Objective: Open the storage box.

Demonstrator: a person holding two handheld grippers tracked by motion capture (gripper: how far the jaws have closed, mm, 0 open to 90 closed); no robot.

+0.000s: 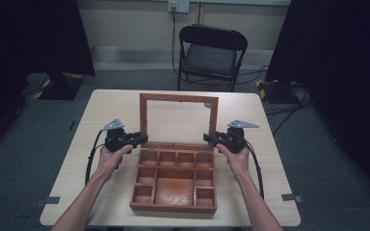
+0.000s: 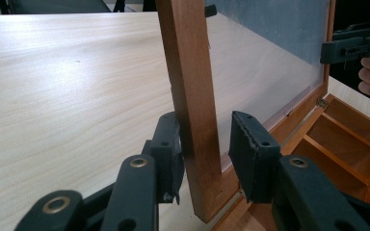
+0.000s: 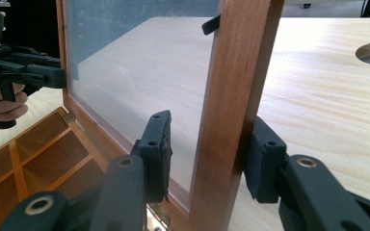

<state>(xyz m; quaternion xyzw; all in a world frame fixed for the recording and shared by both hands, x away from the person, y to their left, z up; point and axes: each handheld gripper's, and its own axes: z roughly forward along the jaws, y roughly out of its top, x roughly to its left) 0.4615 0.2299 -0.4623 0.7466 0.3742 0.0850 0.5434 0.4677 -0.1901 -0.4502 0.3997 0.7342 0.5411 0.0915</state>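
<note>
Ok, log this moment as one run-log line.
wooden box: open | lid: upright | left gripper: open, straddling lid's side rail | right gripper: open, straddling opposite rail

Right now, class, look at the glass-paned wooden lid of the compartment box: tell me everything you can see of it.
The glass-paned wooden lid is a reddish-brown frame around a clear pane, through which the pale wooden table shows. It stands open, roughly upright, hinged along the back edge of the divided wooden box. A small dark catch sits near its top rail. The left gripper straddles one side rail, one jaw touching the wood, the other off it. The right gripper straddles the opposite rail, jaws not clamped.
</note>
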